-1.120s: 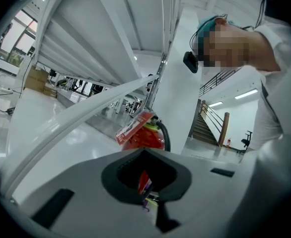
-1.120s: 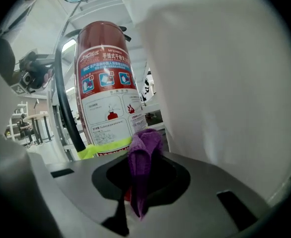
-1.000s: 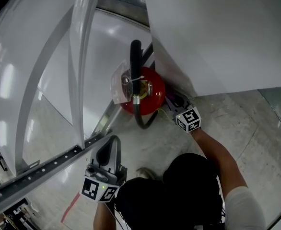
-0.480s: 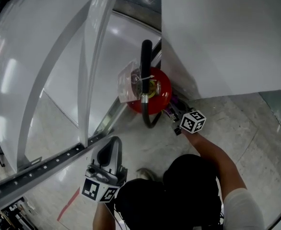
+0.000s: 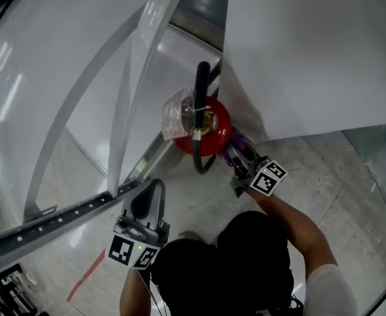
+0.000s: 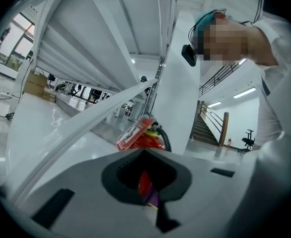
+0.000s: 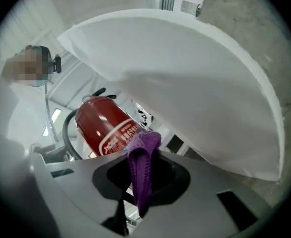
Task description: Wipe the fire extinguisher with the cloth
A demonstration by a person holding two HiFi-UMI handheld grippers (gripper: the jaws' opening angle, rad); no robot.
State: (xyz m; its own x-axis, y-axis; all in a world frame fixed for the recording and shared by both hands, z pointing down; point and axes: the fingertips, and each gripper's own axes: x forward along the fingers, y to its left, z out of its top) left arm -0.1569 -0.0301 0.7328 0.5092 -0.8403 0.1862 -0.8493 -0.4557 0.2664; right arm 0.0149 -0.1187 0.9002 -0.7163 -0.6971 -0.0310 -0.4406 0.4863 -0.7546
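A red fire extinguisher stands on the floor in a corner, with a black handle, a black hose and a clear tag on top. My right gripper is shut on a purple cloth, which lies against the extinguisher's lower right side. In the right gripper view the cloth hangs from the shut jaws just in front of the red body. My left gripper is held low and left of the extinguisher, apart from it, jaws together and empty. The left gripper view shows the extinguisher beyond them.
A large white panel leans over the extinguisher on the right. White slanted beams and a perforated metal rail stand on the left. The floor is grey concrete with a red tape mark.
My right gripper has drawn back and down along the extinguisher's right side with the cloth, which now shows more. The left gripper has barely moved.
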